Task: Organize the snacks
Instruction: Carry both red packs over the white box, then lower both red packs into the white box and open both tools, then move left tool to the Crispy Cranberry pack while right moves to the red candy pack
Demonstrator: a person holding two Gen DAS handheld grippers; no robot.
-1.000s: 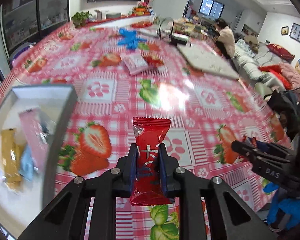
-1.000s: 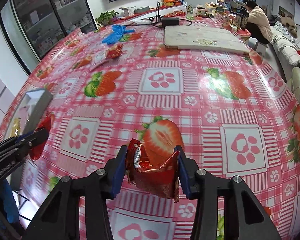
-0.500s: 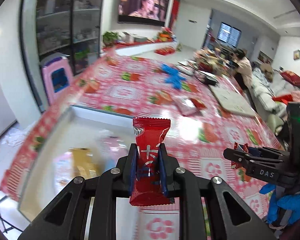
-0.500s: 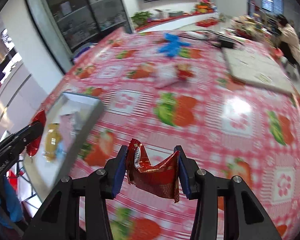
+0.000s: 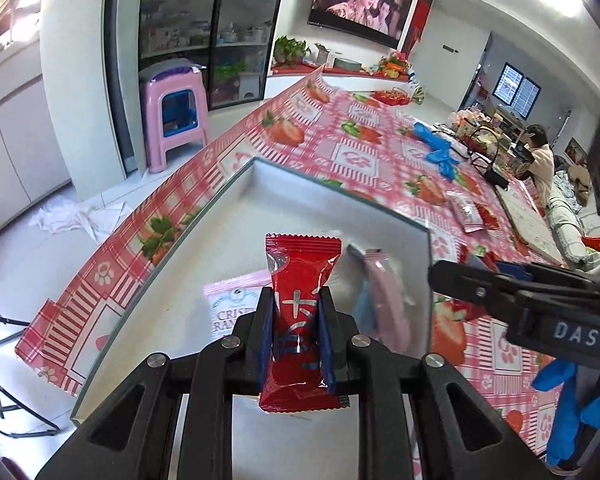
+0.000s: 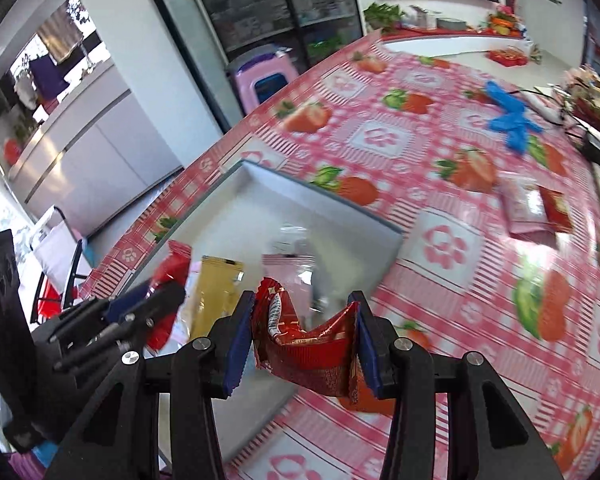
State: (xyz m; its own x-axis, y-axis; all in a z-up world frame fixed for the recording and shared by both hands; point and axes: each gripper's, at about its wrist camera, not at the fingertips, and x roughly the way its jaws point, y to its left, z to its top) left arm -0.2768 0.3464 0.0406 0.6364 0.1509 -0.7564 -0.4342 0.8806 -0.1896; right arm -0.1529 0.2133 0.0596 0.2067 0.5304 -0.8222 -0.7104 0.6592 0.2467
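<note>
My left gripper (image 5: 296, 320) is shut on a red candy packet (image 5: 302, 280) that stands upright over the white tray (image 5: 332, 192). Inside the tray lie a pink-topped cracker bag (image 5: 232, 304), a pink packet (image 5: 384, 296), a pale blue one beside it, and a yellow packet (image 6: 216, 292). My right gripper (image 6: 306, 340) is shut on a crumpled red wrapper (image 6: 308, 348), bent between the pads, above the tray's near right corner. In the left wrist view the right gripper (image 5: 480, 272) reaches in from the right. In the right wrist view the left gripper (image 6: 148, 300) shows at the left with its red packet.
The tray sits at the edge of a table with a strawberry-patterned cloth (image 6: 460, 240). Two more snack packets (image 6: 532, 208) and blue gloves (image 6: 508, 120) lie farther along it. A pink stool (image 5: 176, 112) stands on the floor beyond the edge. A person (image 5: 540, 152) sits at the far end.
Both grippers have swung left across the table, from over the bare cloth to above the white tray, each still holding its red packet.
</note>
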